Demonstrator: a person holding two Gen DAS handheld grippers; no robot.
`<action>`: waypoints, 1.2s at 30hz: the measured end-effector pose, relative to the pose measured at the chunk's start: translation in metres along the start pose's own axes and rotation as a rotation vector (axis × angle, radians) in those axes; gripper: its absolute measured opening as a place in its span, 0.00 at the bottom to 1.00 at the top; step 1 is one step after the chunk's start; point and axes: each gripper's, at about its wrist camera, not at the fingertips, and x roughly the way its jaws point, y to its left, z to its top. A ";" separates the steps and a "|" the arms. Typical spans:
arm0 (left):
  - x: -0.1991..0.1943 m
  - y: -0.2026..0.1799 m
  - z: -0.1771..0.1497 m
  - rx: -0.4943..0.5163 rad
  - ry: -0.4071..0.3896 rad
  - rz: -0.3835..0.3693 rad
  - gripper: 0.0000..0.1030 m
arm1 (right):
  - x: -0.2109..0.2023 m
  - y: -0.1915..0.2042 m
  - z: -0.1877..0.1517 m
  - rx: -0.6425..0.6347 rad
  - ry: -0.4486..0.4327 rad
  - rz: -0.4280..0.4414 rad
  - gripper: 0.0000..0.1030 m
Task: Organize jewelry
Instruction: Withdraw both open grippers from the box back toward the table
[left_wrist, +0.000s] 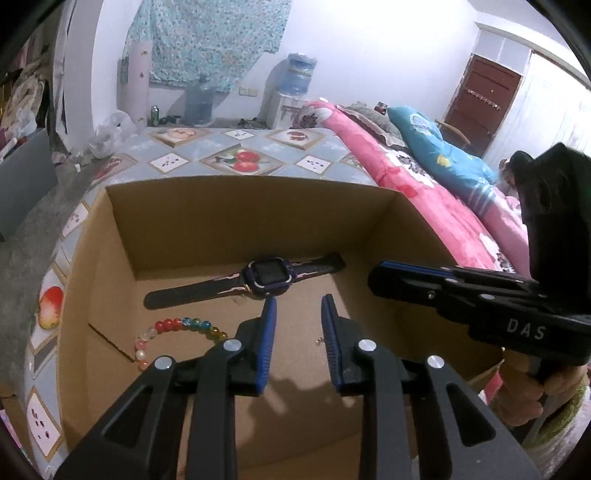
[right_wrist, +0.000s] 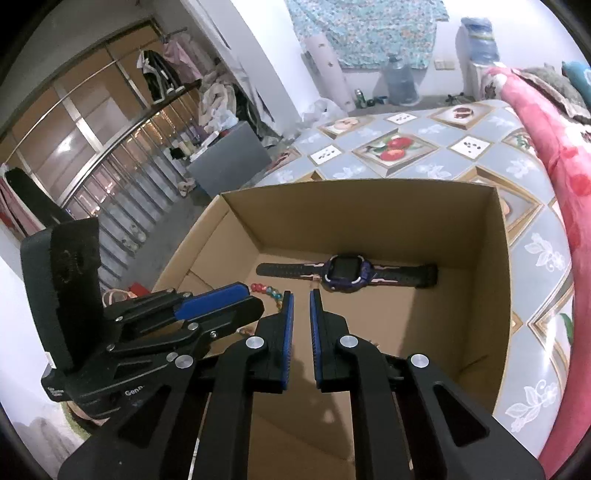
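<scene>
Fruit-print bedding carries an open cardboard box holding a watch and bead bracelet. Left gripper stands slightly spread, right gripper barely parted; both seem empty, angled down into it

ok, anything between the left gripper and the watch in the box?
Nothing visible. The left gripper hangs open just short of the watch, bare cardboard between. The bead bracelet lies off to its left, clear of that line.

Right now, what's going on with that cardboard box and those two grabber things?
A person is sorting jewelry into a cardboard box on the bed. A watch and a bead bracelet already lie on its floor. The left hand-held gripper and the right hand-held gripper hang over the box, both slightly open, holding nothing.
</scene>
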 end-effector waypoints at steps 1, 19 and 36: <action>0.000 0.001 0.000 -0.006 -0.002 -0.001 0.23 | -0.001 -0.001 0.000 0.002 -0.003 0.001 0.10; -0.090 0.007 -0.038 0.008 -0.185 -0.069 0.23 | -0.067 0.007 -0.030 -0.020 -0.139 0.070 0.17; -0.095 -0.022 -0.139 0.094 -0.069 -0.131 0.24 | -0.078 0.005 -0.128 0.002 -0.082 0.102 0.18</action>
